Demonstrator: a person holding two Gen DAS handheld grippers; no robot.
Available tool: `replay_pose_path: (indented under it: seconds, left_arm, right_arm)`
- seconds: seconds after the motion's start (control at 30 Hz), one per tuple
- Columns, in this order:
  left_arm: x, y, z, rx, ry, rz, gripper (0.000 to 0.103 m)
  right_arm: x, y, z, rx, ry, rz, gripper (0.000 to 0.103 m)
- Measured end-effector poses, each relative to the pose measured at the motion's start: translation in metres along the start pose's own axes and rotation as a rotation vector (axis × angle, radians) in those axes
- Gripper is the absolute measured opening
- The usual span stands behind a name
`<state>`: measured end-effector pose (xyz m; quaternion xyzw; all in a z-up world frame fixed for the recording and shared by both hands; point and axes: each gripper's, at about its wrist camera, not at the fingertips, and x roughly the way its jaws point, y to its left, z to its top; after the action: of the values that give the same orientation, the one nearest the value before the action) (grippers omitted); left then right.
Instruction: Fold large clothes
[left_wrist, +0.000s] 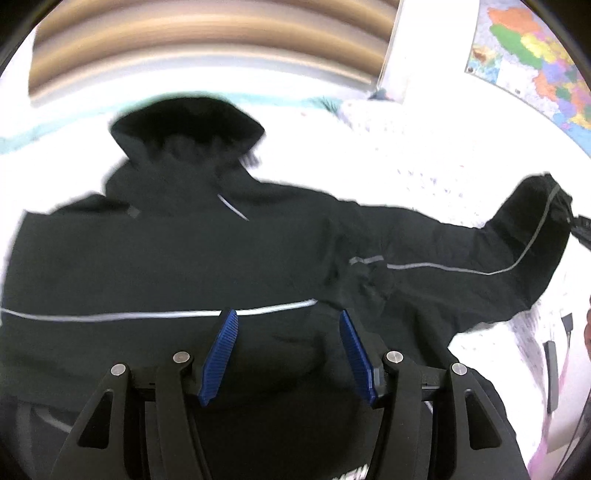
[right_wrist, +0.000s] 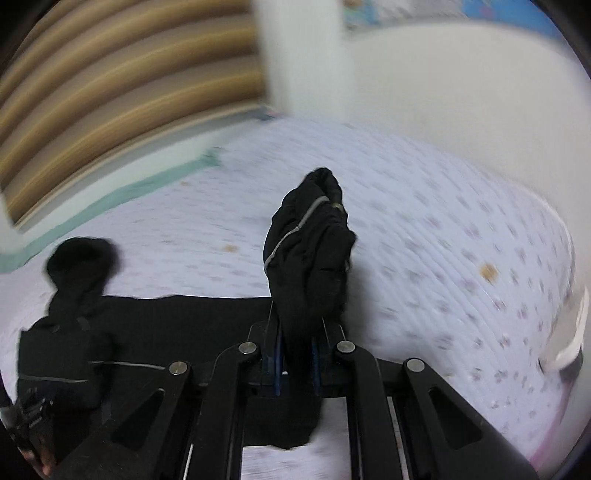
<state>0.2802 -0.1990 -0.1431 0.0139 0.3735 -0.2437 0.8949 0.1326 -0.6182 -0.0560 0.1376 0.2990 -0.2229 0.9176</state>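
Note:
A black hooded jacket (left_wrist: 207, 251) with thin grey piping lies spread on the bed, hood (left_wrist: 188, 122) toward the far side. My left gripper (left_wrist: 288, 347) is open, its blue pads over the jacket's body. The right sleeve (left_wrist: 480, 254) stretches out to the right, where my right gripper (left_wrist: 576, 225) holds its cuff. In the right wrist view my right gripper (right_wrist: 297, 354) is shut on the sleeve cuff (right_wrist: 310, 254), which bunches up between the fingers. The jacket body (right_wrist: 110, 332) and hood (right_wrist: 81, 258) lie to its left.
The bed has a white quilt with small purple flowers (right_wrist: 461, 240) and a teal border (right_wrist: 122, 195). A striped brown wall panel (right_wrist: 122, 74) stands behind it. A colourful map (left_wrist: 532, 55) hangs on the wall at right. A white object (right_wrist: 569, 343) lies at the quilt's right edge.

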Motion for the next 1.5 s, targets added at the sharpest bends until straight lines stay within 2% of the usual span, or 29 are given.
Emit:
replay_pose_path:
  seconds: [0.13, 0.27, 0.37, 0.5, 0.63, 0.87, 1.03, 1.1, 1.17, 1.2, 1.27, 1.3, 1.37, 1.43, 1.5]
  left_arm:
    - [-0.054, 0.037, 0.001, 0.016, -0.031, 0.09, 0.059]
    - [-0.098, 0.09, -0.009, -0.062, -0.016, 0.15, 0.059]
    - [-0.129, 0.122, -0.021, -0.091, -0.039, 0.169, 0.059]
    - [-0.151, 0.157, -0.039, -0.103, -0.046, 0.2, 0.059]
    - [-0.152, 0.181, -0.054, -0.117, -0.017, 0.199, 0.059]
    - [-0.159, 0.209, -0.067, -0.123, -0.009, 0.194, 0.059]
    - [-0.153, 0.224, -0.075, -0.144, 0.007, 0.174, 0.059]
    - [-0.149, 0.232, -0.074, -0.187, 0.017, 0.128, 0.059]
    - [-0.147, 0.238, -0.069, -0.228, 0.01, 0.042, 0.059]
    - [-0.146, 0.239, -0.066, -0.239, 0.009, -0.002, 0.059]
    - [-0.137, 0.24, -0.057, -0.265, 0.033, -0.085, 0.059]
    - [-0.128, 0.24, -0.051, -0.289, 0.059, -0.123, 0.059]
    - [-0.112, 0.239, -0.041, -0.341, 0.086, -0.161, 0.059]
    - [-0.091, 0.238, -0.031, -0.382, 0.108, -0.181, 0.059]
    - [-0.069, 0.234, -0.023, -0.404, 0.133, -0.163, 0.059]
  right_arm:
    - [-0.028, 0.083, 0.012, -0.096, -0.026, 0.108, 0.015]
    - [-0.043, 0.174, 0.012, -0.194, -0.034, 0.201, 0.015]
    - [-0.047, 0.248, -0.004, -0.265, -0.017, 0.264, 0.015]
    - [-0.037, 0.335, -0.04, -0.355, 0.024, 0.345, 0.015]
    - [-0.021, 0.41, -0.086, -0.438, 0.082, 0.409, 0.015]
    - [0.033, 0.517, -0.186, -0.572, 0.214, 0.443, 0.015]
    - [0.071, 0.531, -0.234, -0.575, 0.311, 0.439, 0.017]
    - [0.075, 0.531, -0.237, -0.581, 0.317, 0.454, 0.019]
    - [0.069, 0.521, -0.226, -0.557, 0.359, 0.508, 0.031]
    - [0.062, 0.515, -0.218, -0.532, 0.366, 0.546, 0.034]
    - [0.043, 0.492, -0.199, -0.491, 0.339, 0.604, 0.049]
    - [0.033, 0.478, -0.189, -0.478, 0.301, 0.61, 0.057]
    - [0.013, 0.444, -0.168, -0.455, 0.2, 0.578, 0.065]
    - [0.004, 0.415, -0.153, -0.433, 0.141, 0.539, 0.066]
    - [0.0, 0.385, -0.141, -0.416, 0.097, 0.469, 0.066]
